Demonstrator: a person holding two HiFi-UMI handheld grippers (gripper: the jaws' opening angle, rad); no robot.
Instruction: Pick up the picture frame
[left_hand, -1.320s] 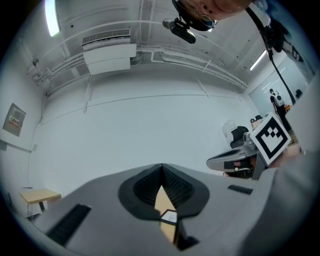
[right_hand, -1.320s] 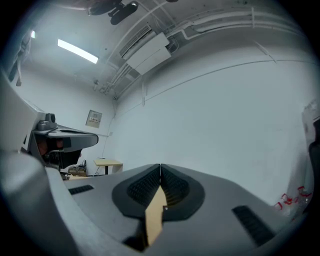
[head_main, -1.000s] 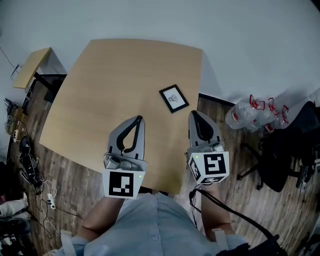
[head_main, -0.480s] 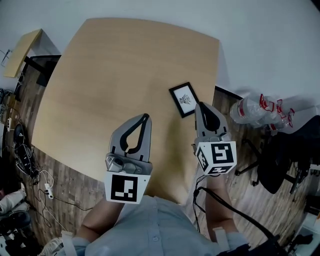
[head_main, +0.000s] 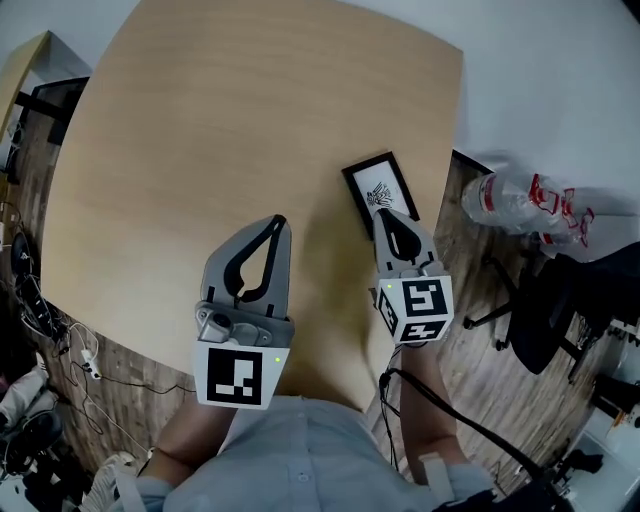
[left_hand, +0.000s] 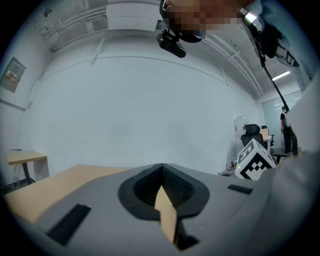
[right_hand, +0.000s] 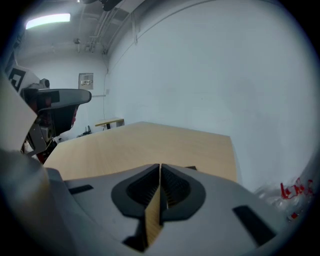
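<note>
The frame (head_main: 383, 190) lies flat near the desk's (head_main: 200, 130) right edge, about halfway along it, with its long sides running slightly askew to that edge. Only a thin strip of bare desk separates it from the drop. Your right gripper (head_main: 385, 214) points at the frame's near end. From the head view its tip overlaps that end, and you cannot tell whether it touches. Its fingers (right_hand: 175, 187) are closed down to a hairline slit and hold nothing. In the right gripper view, only a dark sliver of the frame (right_hand: 191, 168) peeks out past them.

Your left gripper (head_main: 277, 220) hangs over the desk's near half, well apart from the frame. Its fingers (left_hand: 175, 187) meet at the tips and are empty.

The desk's whole left and far side is bare. Past the right edge, bottles (head_main: 520, 205) and a chair (head_main: 580, 300) crowd the floor.
</note>
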